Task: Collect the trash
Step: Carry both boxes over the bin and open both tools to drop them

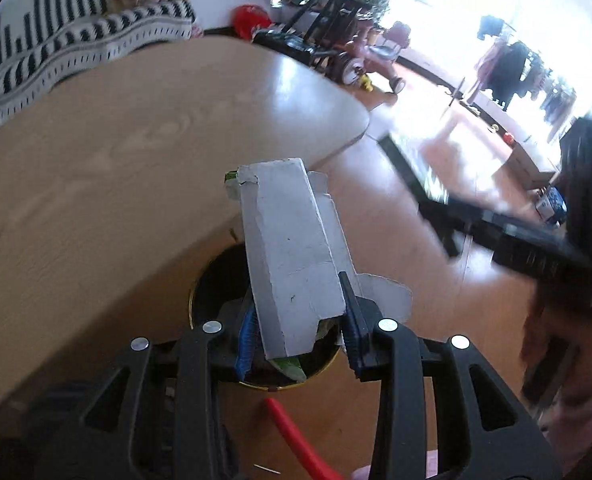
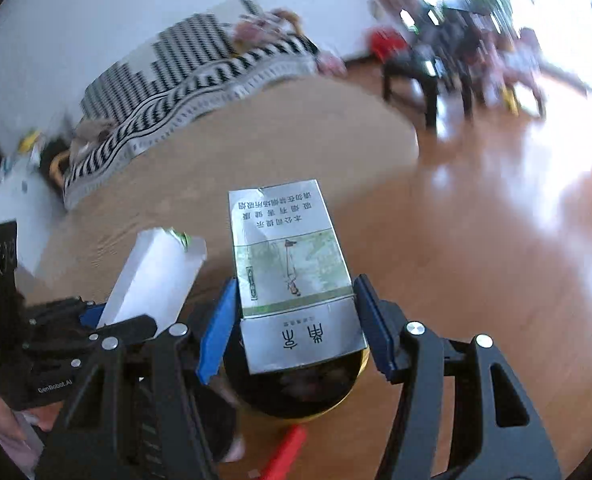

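Hiding most of the bin (image 2: 296, 396) mouth, the pack (image 2: 296, 276) leaves its contents unreadable. Each tool hangs over the bin, beside the table (image 1: 116, 184): the right gripper (image 2: 296, 320) pinches the pack, the left gripper (image 1: 296, 332) pinches a torn white carton (image 1: 292, 264).

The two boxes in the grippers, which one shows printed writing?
The box in the right gripper: green picture, Chinese text, silver ends. The carton in the left gripper shows only a plain white side.
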`<move>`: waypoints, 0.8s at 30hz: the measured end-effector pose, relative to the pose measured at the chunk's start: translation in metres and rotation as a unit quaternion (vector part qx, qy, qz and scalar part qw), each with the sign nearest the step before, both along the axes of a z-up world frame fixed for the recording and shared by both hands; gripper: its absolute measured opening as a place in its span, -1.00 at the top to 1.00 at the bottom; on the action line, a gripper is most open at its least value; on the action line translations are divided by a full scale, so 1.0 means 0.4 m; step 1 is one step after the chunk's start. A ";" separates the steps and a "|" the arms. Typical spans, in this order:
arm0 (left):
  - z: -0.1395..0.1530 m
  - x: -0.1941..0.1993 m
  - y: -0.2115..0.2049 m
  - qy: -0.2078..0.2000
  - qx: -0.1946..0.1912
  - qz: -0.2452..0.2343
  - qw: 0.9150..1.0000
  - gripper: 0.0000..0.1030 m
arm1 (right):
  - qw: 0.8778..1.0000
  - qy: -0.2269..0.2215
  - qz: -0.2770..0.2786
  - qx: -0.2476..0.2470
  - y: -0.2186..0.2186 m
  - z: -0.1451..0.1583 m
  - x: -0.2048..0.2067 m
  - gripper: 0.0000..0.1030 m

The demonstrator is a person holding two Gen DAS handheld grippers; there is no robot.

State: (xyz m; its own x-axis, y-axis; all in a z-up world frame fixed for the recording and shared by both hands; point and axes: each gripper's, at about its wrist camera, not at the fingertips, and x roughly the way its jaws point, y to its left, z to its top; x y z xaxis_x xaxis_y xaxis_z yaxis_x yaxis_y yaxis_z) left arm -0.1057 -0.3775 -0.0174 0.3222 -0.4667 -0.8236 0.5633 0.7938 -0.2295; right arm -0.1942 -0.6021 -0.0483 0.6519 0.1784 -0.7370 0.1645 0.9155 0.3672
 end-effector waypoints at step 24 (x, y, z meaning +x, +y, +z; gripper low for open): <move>-0.231 0.060 0.037 0.108 -0.010 0.023 0.994 0.31 | 0.995 0.085 0.029 0.047 0.116 -0.189 0.115 -0.13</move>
